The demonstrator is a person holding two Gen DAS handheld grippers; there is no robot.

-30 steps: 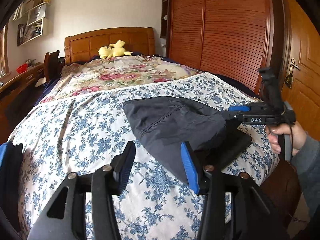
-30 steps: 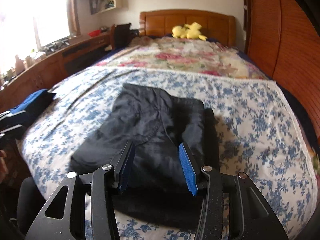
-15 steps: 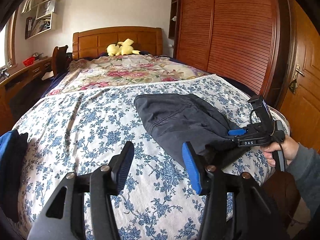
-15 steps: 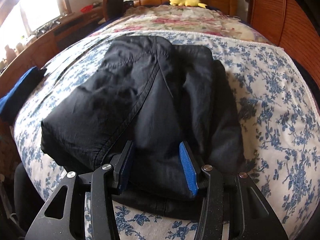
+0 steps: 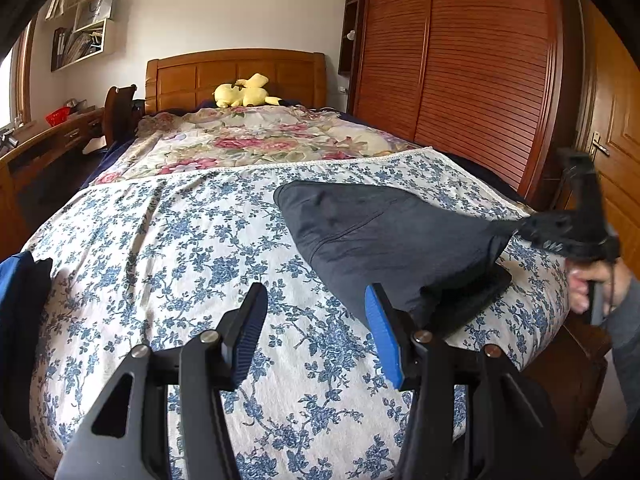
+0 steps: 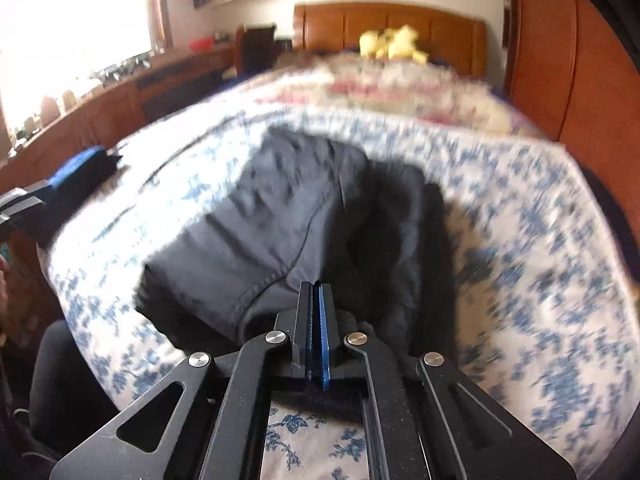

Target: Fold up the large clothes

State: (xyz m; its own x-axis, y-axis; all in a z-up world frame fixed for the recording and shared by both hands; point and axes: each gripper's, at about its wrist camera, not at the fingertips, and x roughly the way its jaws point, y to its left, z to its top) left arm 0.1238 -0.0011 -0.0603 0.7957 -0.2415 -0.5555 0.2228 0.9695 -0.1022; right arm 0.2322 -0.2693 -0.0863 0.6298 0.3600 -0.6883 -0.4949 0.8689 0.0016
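No readable txt, labels, brands or nos. anywhere in either view.

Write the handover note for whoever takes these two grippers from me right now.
Right gripper: its jaws have just been closing and now stand shut on the near edge of the dark grey folded garment, pulling that edge up off the bed.
Left gripper: open, holding nothing, above the blue-flowered white bedspread, left of the garment.
Garment: on the near right part of the bed, already folded into a compact bundle.
Also there: a blue and black cloth item at the bed's left edge, untouched.
Left: probably finish or move this bundle; the view is blurred, so check the grip first.
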